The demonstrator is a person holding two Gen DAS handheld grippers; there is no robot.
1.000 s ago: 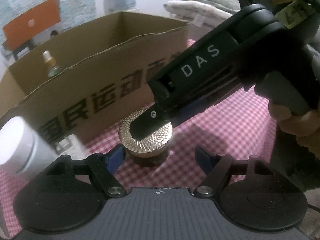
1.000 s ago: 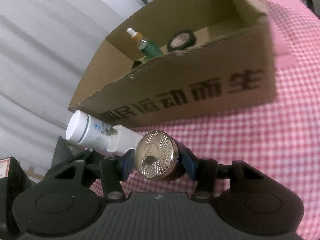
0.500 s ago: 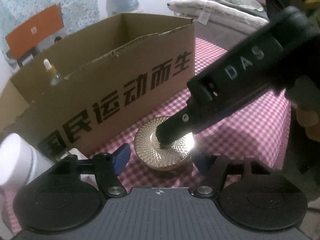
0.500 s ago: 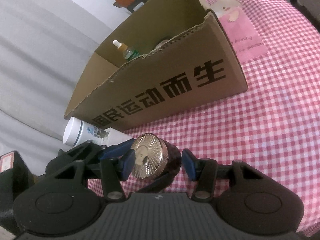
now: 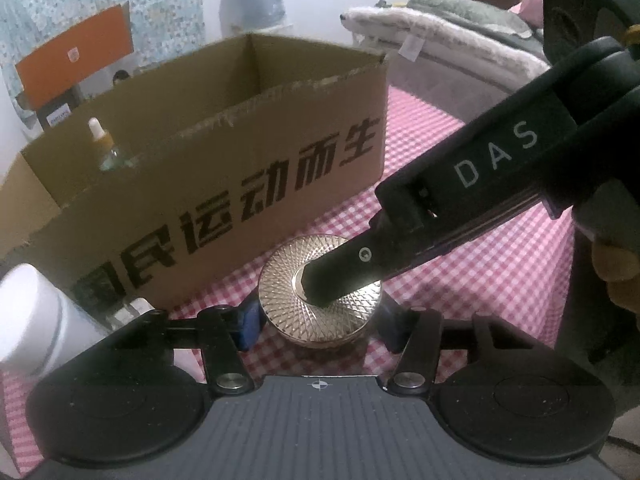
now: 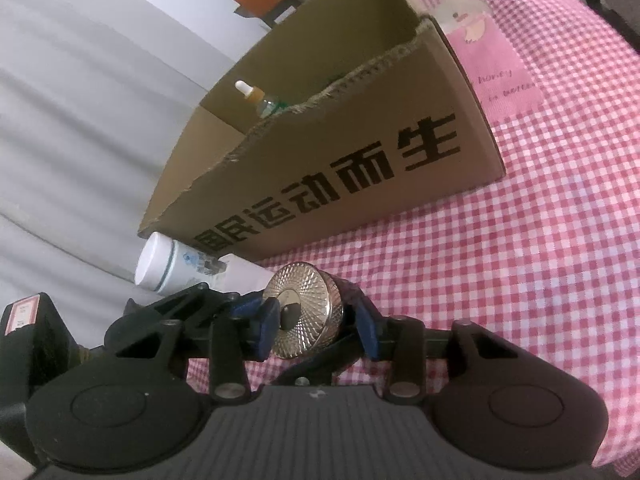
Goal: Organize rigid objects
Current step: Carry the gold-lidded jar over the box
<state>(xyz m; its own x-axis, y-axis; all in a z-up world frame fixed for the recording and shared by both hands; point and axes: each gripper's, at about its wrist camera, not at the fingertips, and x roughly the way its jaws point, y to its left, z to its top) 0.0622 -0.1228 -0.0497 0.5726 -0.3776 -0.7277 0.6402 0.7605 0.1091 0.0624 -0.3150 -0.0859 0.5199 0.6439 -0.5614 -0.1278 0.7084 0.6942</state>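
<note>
A dark jar with a gold knurled lid (image 5: 320,312) stands on the pink checked cloth in front of a cardboard box (image 5: 224,184). My left gripper (image 5: 318,322) has its blue pads on both sides of the jar, closed on it. In the left wrist view the right gripper's finger (image 5: 340,276) rests over the lid. In the right wrist view the jar (image 6: 304,312) lies between my right gripper's (image 6: 316,328) blue pads, which stand a little apart from it. The left gripper's finger crosses there too.
A white cylindrical bottle (image 6: 172,268) lies on the cloth left of the jar, against the box (image 6: 360,168). A dropper bottle (image 6: 256,98) stands inside the box. A pink card (image 6: 492,64) lies right of the box. Bedding (image 5: 448,36) is behind.
The left gripper has moved in around the jar and closed on it. The right gripper's pads, shut on the jar a second ago, have spread apart.
</note>
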